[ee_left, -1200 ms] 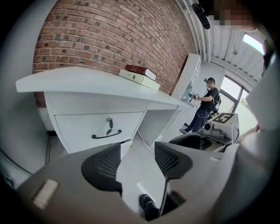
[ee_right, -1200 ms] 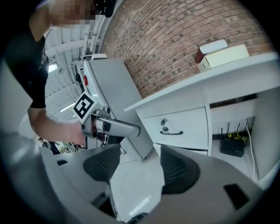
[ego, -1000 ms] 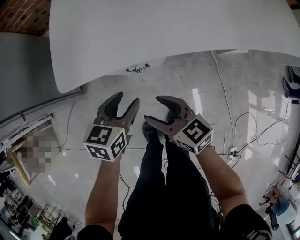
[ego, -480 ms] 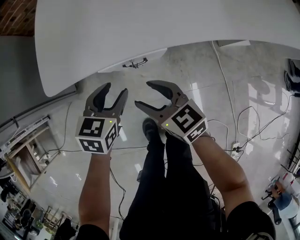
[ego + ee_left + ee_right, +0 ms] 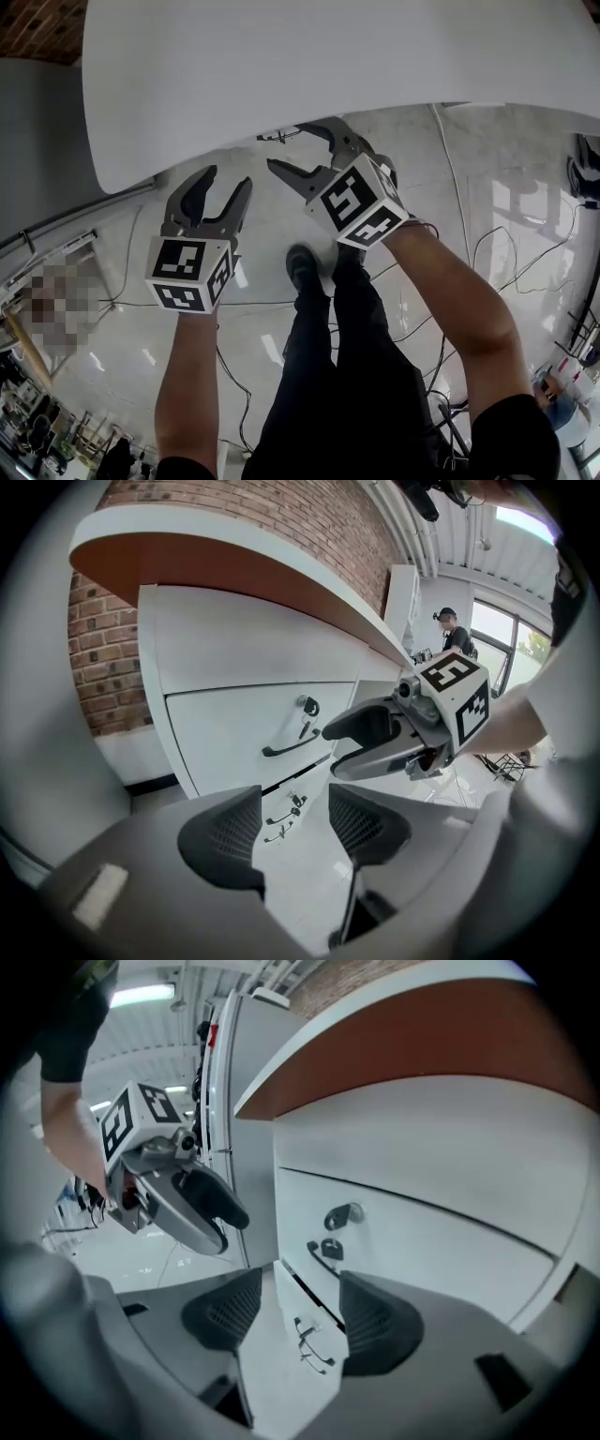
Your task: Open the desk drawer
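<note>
Your left gripper (image 5: 227,184) stood wide open and empty, well short of the white flat-fronted desk drawer (image 5: 225,728). Its dark bar handle (image 5: 287,748) lay ahead, untouched. Your right gripper (image 5: 292,145) was nearer the handle under the white desktop (image 5: 328,56). Its jaws had just been closing slightly but stood apart with nothing between them.

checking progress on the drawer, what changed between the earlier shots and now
The right gripper moved up the head view to the desk edge, near the drawer handle, rolling as it went; its jaws have just been closing a little, with nothing between them. The left gripper drifted slightly leftward. Nothing was grasped. Unchanged: the drawer is shut, both grippers open and empty.
</note>
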`<move>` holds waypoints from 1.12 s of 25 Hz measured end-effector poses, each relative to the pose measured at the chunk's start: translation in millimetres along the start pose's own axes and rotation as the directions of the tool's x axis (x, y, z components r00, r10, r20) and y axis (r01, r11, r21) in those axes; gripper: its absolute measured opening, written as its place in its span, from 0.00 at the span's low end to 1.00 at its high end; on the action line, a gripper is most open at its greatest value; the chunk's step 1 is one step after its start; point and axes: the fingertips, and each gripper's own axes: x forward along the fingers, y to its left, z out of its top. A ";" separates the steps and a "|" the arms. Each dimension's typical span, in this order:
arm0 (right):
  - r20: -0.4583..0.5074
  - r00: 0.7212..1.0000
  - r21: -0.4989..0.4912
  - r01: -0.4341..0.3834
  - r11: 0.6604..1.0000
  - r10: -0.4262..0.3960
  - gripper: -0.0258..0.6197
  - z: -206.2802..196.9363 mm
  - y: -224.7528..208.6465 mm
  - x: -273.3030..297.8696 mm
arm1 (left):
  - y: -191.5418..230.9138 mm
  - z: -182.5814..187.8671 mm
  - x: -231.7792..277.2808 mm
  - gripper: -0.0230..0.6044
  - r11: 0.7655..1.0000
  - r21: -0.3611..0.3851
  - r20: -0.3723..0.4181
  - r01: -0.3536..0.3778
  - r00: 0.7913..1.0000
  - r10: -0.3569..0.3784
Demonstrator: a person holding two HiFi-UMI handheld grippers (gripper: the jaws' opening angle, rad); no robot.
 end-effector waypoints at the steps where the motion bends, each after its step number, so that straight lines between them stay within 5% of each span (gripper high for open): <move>1: -0.014 1.000 -0.034 0.008 0.999 -0.009 0.45 1.8 -1.4 4.5 | 2.8 -1.4 -2.9 0.41 1.000 -0.004 0.002 -0.003 1.000 0.003; 13: -0.171 0.965 -0.305 0.141 0.942 -0.200 0.34 -7.6 -28.6 41.1 | 23.1 -26.8 -39.9 0.39 0.995 -0.093 0.027 -0.042 0.999 0.044; 20: -0.183 0.927 -0.534 0.187 0.825 -0.328 0.21 -12.0 -32.8 50.3 | 27.6 -46.8 -53.0 0.38 0.989 -0.137 0.014 -0.061 0.998 0.063; 28: -0.181 0.901 -0.559 0.235 0.795 -0.394 0.13 -9.3 -34.0 49.4 | 18.5 -54.1 -52.8 0.37 0.981 -0.192 0.058 -0.031 0.997 0.043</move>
